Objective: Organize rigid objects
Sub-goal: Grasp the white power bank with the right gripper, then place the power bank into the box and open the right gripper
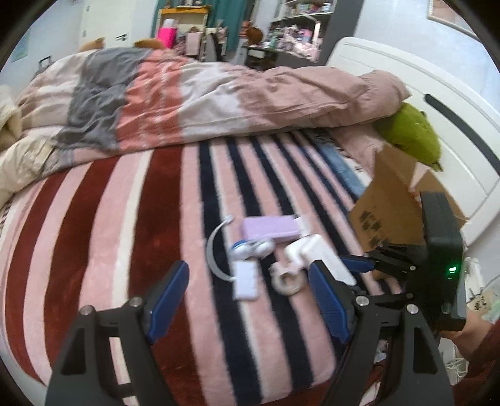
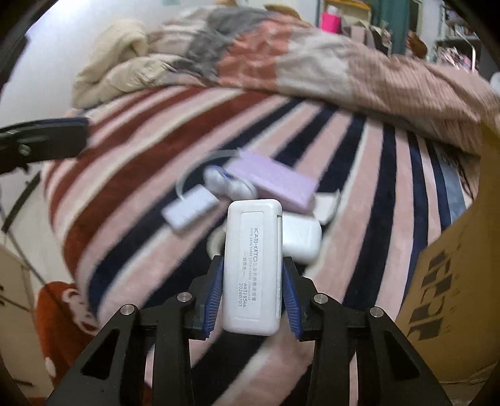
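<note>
Striped fleece blanket (image 1: 131, 218) in pink, dark red, navy over the bed; crumpled patchwork duvet (image 1: 175, 93) heaped behind it; green plush (image 1: 412, 131) against white headboard (image 1: 390, 62); cluttered shelves (image 1: 297, 22) at back; pink container (image 1: 167, 36) far left of those.

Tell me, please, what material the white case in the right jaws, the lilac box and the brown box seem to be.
The white case looks like hard glossy plastic: smooth shell, rounded corners, printed label. The lilac box has flat matte faces and sharp edges, so coated card or matte plastic; blur leaves it open. The brown box is probably corrugated cardboard: dull kraft surface with black print.
</note>
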Demonstrator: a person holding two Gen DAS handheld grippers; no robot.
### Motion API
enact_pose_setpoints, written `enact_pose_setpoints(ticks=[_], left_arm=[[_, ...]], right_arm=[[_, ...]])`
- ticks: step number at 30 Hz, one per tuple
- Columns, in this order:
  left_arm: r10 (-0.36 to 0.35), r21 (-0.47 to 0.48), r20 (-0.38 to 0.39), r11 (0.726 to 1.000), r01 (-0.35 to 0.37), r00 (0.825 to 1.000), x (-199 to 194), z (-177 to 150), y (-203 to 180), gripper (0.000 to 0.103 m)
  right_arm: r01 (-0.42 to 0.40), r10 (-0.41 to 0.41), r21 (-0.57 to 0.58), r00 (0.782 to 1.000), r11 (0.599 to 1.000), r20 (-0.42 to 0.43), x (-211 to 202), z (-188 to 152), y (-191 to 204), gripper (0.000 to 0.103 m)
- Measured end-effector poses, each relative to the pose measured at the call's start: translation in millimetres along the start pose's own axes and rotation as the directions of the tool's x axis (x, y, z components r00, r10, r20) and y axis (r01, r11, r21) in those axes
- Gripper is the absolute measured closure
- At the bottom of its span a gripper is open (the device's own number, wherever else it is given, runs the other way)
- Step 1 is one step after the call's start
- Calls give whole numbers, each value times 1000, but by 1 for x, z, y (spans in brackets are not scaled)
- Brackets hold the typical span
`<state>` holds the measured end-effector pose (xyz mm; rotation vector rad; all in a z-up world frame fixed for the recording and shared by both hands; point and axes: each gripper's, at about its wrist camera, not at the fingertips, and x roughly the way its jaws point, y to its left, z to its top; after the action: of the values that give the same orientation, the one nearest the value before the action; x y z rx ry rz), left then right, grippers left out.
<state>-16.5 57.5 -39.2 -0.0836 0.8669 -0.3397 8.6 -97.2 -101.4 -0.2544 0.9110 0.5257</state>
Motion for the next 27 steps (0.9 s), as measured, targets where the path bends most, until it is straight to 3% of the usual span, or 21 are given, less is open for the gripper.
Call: enact_pose_setpoints(ticks=[3, 6, 8, 10, 11, 15, 20, 27], left_arm=[[-61, 36, 19, 998, 61, 998, -3, 18, -18, 27], [-157, 59, 34, 986, 155, 987, -5, 38, -39, 28], [-211, 75, 43, 975, 208, 977, -5, 54, -55, 40], [-272, 87, 32, 959, 269, 962, -1, 68, -70, 63], [-306, 96, 27, 948, 302, 952, 1, 76, -79, 67], [-344, 154, 5, 928, 339, 939, 15, 100, -122, 68], [-361, 241, -84, 897, 370, 929, 51, 125, -192, 68], [-333, 290, -278, 865, 409, 901, 114, 129, -263, 68]], right_arm=[[-97, 98, -28, 993, 995, 59, -25, 16, 4, 71], [-205, 210, -48, 971, 978, 117, -55, 32, 1, 71], [-233, 242, -75, 957, 970, 162, -77, 40, -4, 71], [-231, 245, -91, 949, 969, 197, -91, 44, -10, 72], [-228, 244, -96, 946, 969, 213, -99, 46, -16, 72], [-200, 211, -69, 942, 977, 261, -123, 42, -52, 72], [-175, 163, 21, 947, 984, 279, -145, 24, -113, 72], [-110, 83, 179, 985, 978, 151, -151, -7, -184, 72]])
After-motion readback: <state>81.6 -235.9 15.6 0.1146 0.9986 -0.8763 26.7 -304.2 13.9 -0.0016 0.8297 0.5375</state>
